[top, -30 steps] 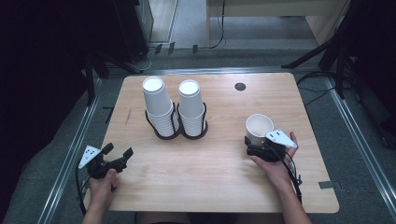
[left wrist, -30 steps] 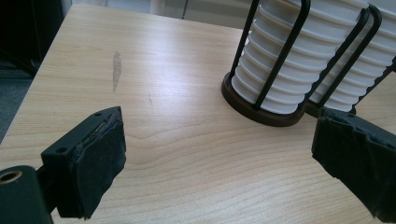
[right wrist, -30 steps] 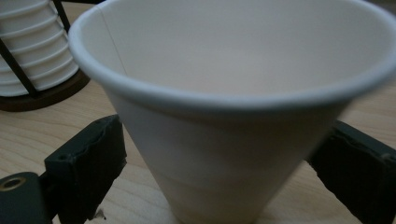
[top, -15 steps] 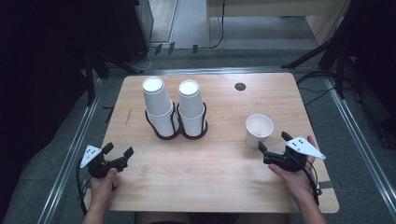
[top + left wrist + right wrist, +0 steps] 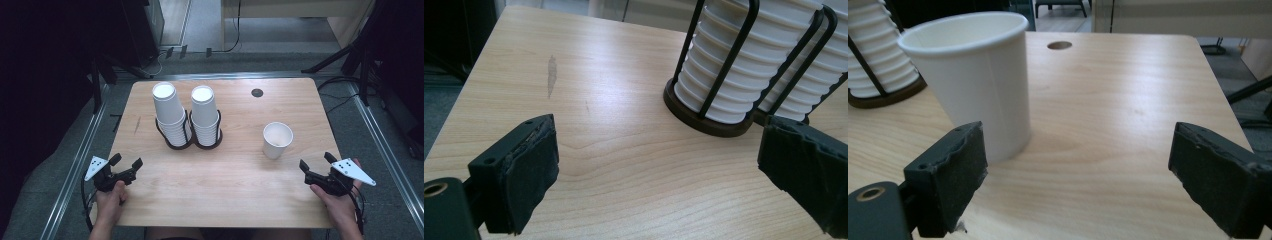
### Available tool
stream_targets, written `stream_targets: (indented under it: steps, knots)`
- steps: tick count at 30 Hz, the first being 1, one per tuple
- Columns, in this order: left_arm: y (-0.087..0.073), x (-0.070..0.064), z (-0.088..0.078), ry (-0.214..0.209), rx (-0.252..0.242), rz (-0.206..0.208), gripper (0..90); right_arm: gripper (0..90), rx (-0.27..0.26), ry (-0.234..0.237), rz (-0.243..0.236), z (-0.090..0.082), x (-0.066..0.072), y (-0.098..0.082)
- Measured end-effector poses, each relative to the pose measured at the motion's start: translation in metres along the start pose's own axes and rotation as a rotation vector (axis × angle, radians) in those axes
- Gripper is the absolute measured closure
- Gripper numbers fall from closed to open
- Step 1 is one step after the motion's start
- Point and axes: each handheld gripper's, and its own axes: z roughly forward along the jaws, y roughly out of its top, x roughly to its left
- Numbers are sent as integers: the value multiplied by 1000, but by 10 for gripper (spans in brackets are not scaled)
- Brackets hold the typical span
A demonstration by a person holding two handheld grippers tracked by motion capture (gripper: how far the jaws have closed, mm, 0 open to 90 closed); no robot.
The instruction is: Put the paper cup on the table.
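A single white paper cup stands upright on the right half of the wooden table. My right gripper is near the table's front right edge, a short way from the cup on the person's side. It is open, its jaws have just been closing a little, and nothing is between them. In the right gripper view the cup stands ahead of the gripper, toward its left jaw. My left gripper rests open at the front left. Ahead of the left gripper is a cup stack.
Two tall stacks of white cups sit in black wire holders at the table's middle left. A round cable hole lies at the back right. A dark scuff marks the wood at the left.
My right gripper has drawn back from the cup toward the near right corner of the table. The cup stays standing where it was. The left gripper has not moved.
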Motion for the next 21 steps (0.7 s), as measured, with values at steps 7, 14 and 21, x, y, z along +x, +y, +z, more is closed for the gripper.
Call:
stream_targets:
  steps: [7, 14, 21]
  knots:
    - [0, -3, 1, 0, 6, 30, 32, 88, 17, -10, 12, -15, -13, -8]
    - [0, 2, 0, -6, -6, -16, 32, 110, 54, -71, 12, -27, -28, -22]
    - [0, 0, 1, 0, 2, 2, 32, 119, 12, -99, 75, -32, -38, -23]
